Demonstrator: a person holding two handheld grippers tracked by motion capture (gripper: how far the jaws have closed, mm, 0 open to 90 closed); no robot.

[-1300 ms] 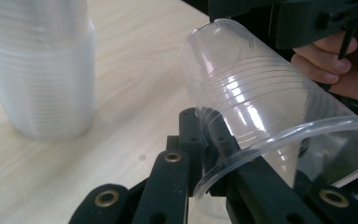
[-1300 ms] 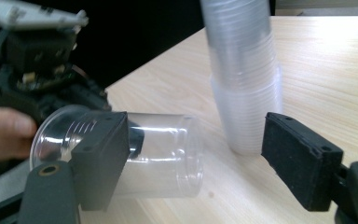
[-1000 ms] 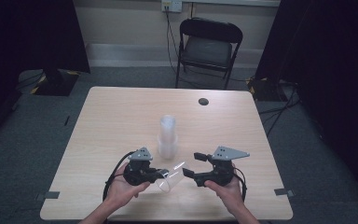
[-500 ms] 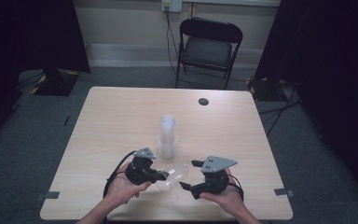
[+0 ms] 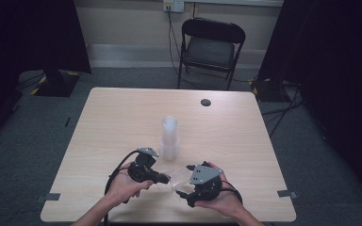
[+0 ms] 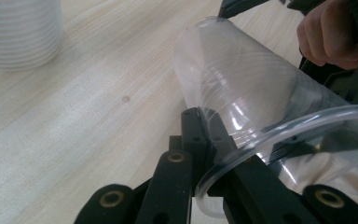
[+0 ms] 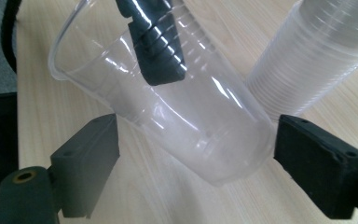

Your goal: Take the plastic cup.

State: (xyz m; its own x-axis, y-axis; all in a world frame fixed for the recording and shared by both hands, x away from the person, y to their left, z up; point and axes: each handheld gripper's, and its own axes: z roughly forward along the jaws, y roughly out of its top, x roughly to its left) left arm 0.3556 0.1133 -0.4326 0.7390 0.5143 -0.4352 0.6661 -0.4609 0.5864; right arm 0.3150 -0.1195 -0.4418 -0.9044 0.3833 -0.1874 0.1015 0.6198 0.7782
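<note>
Clear plastic cup (image 7: 168,107), unprinted, pinched at its rim by left hand-held gripper (image 5: 162,179).

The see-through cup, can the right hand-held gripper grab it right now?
Probably yes. The right hand-held gripper has just been opening, and the cup's base sits between its wide jaws with nothing blocking. The left hand-held gripper pinches the rim.

Your bench (image 5: 113,122): pale wood.
On it you have a stack of clear cups (image 5: 169,136) mid-bench and a small dark disc (image 5: 206,102) toward the far edge.
</note>
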